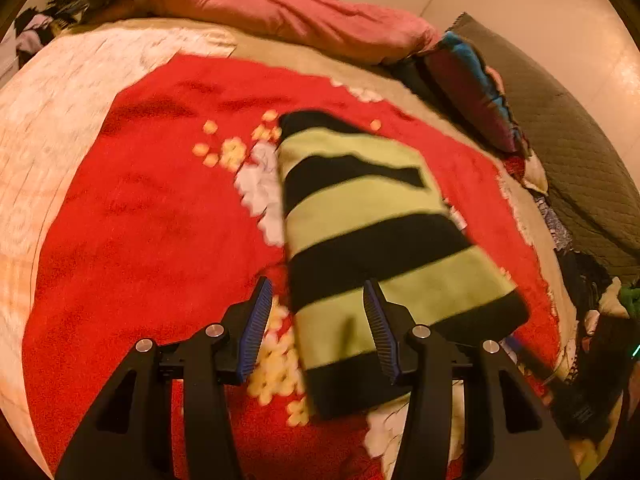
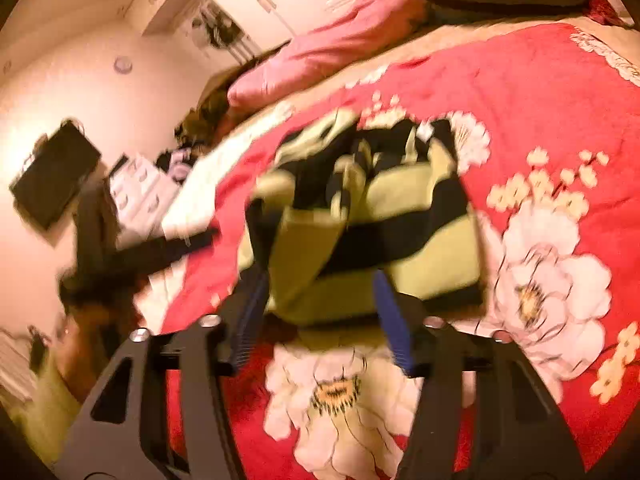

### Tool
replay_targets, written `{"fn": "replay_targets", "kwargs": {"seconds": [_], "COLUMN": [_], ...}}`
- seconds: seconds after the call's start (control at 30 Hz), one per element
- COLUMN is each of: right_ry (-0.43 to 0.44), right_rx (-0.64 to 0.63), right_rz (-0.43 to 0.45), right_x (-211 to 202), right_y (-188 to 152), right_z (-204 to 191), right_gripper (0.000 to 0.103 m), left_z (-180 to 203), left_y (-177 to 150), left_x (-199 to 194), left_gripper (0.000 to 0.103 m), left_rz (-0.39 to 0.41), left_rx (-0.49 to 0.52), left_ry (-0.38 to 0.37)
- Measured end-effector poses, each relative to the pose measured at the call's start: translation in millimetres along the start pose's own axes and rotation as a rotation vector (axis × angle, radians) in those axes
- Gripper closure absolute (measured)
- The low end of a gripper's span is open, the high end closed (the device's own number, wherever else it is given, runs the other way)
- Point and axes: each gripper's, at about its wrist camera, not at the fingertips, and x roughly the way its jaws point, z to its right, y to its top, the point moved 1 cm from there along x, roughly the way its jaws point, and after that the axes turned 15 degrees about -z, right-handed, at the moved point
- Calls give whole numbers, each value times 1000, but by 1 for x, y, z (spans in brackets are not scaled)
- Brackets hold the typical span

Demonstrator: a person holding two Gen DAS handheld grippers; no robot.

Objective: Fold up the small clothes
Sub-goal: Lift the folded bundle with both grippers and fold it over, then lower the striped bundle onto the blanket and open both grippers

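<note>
The striped top (image 1: 372,248), green and black, lies in the middle of the frame on the red flower blanket (image 1: 152,216). It looks folded into a long shape. The left gripper (image 1: 318,320) is spread wide above its near end. The right gripper (image 2: 320,312) is wide too, holding nothing. Pinch both near corners evenly so the next fold stays straight.

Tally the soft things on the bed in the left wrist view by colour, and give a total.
Green-and-black striped garment: 1
Red floral blanket: 1
Pink pillow: 1
Multicoloured striped cushion: 1
Total: 4
</note>
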Motion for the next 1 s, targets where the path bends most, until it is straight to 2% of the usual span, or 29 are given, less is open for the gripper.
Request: {"fn": "replay_targets", "kwargs": {"seconds": [0.1, 0.2, 0.23, 0.3, 0.43, 0.47, 0.6, 0.67, 0.7, 0.8, 0.97, 1.0], "right_ry": [0, -2, -1, -18, 10, 0, -75, -84, -91, -77, -107, -129], "right_rx": [9, 26, 28, 25, 44, 51, 40, 25, 6, -32, -97, -82], "right_rz": [31, 32, 21, -14, -117, -154, -208, -238, -257, -264, -239, -238], "right_x": [-11, -13, -10, -2, 29, 44, 80, 95, 104, 107, 110, 113], "right_y": [18, 43, 51, 70, 101, 112, 129, 133, 135, 131, 129, 131], "right_z": [0, 3, 3, 5, 11, 13, 12, 10, 6, -7, -22, -17], "right_gripper": [35, 25, 22, 20, 17, 17, 17, 23, 35, 57, 57, 52], "left_z": [11, 28, 35, 42, 49, 49, 45, 46, 45, 43, 37, 34], "left_y": [-5, -8, -10, -17, -27, -26, -24, -25, -25, -25, -26, -26], "left_x": [8, 22, 30, 38, 48, 48, 47, 47, 47, 47, 47, 46], "left_gripper": [56, 50, 50, 42, 36, 36, 35, 35, 36, 36, 35, 35], "left_rz": [-16, -45, -69, -87, -105, -106, -109, -112, -113, -110, -108, -107], "left_rx": [61, 126, 146, 171, 214, 214, 197, 193, 191, 181, 156, 154], "left_ry": [19, 23, 17, 30, 41, 42, 20, 13, 10, -2, -26, -34]}}
